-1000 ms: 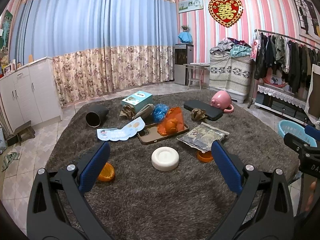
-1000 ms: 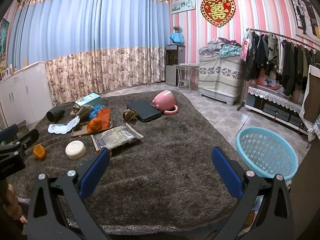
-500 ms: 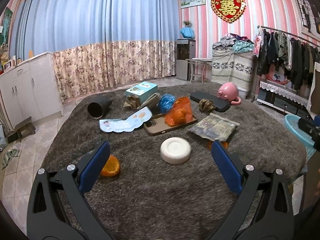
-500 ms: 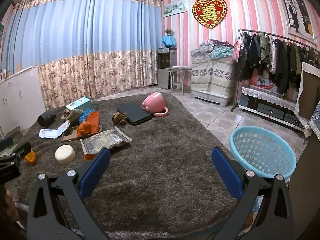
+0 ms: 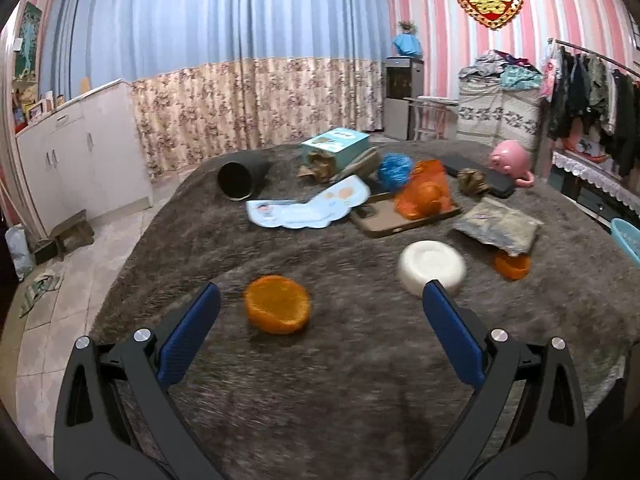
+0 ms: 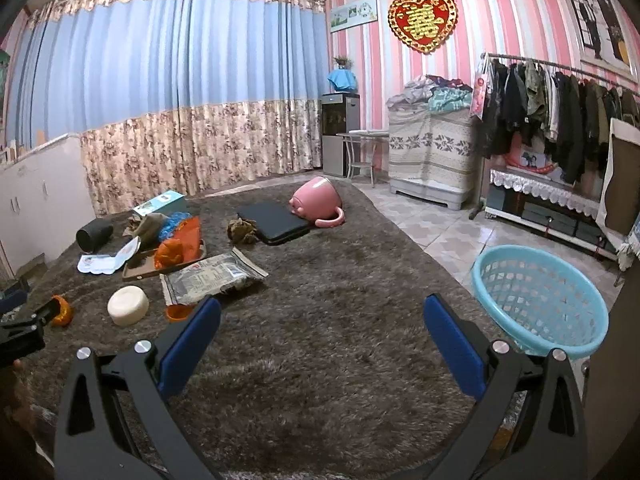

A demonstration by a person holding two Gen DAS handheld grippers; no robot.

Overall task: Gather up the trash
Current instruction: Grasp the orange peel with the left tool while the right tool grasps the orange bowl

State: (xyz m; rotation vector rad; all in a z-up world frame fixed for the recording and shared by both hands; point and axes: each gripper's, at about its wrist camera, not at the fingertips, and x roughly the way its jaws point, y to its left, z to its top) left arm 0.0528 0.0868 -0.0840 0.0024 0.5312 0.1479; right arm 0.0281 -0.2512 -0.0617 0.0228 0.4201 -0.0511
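Pretty busy room tbh. Pink-and-white striped wallpaper (image 6: 500, 20) with a red and gold heart-shaped wall ornament (image 6: 423, 20) hung up high. One whole wall is covered by long blue curtains with a floral beige lower band (image 6: 180, 92). Floor is pale patterned tile (image 6: 448, 236), mostly hidden under a big shaggy grey-brown rug (image 6: 340, 320). White low cabinets (image 5: 80, 152) on the left, a metal clothes rack full of dark jackets (image 6: 560, 108) on the right, and a grey water dispenser (image 6: 340, 132) in the corner.
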